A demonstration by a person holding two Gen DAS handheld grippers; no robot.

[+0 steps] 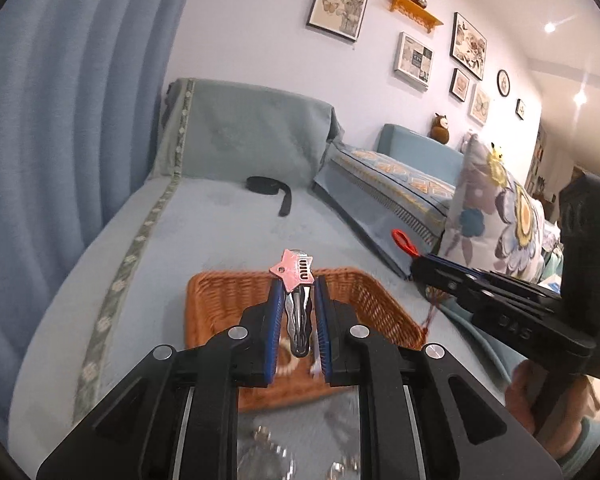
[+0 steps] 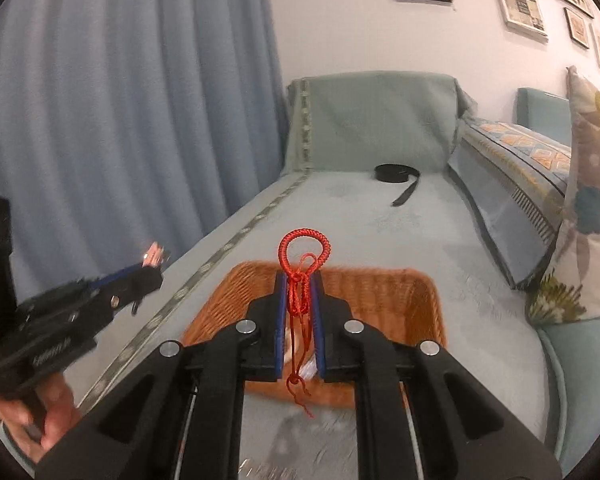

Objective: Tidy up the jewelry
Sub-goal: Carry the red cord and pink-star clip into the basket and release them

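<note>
While my left gripper [image 1: 296, 292] is clamping a hair clip [image 1: 298, 308] with a pink star, my right gripper [image 2: 300, 292] is pinching a red cord bracelet [image 2: 302, 280] (its loop is sticking up past the fingers); I am holding both above the wicker basket [image 2: 380, 288] sitting on the sofa [image 2: 380, 220].

Open sofa seat [image 2: 380, 220] beyond basket [image 2: 428, 304]; pillow [image 2: 592, 208] crowds right.

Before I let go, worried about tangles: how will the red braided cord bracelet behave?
The red braided cord bracelet probably drops limply: loose tails dangle below the right claw. It looks light, and may snag the orange wicker basket.
</note>
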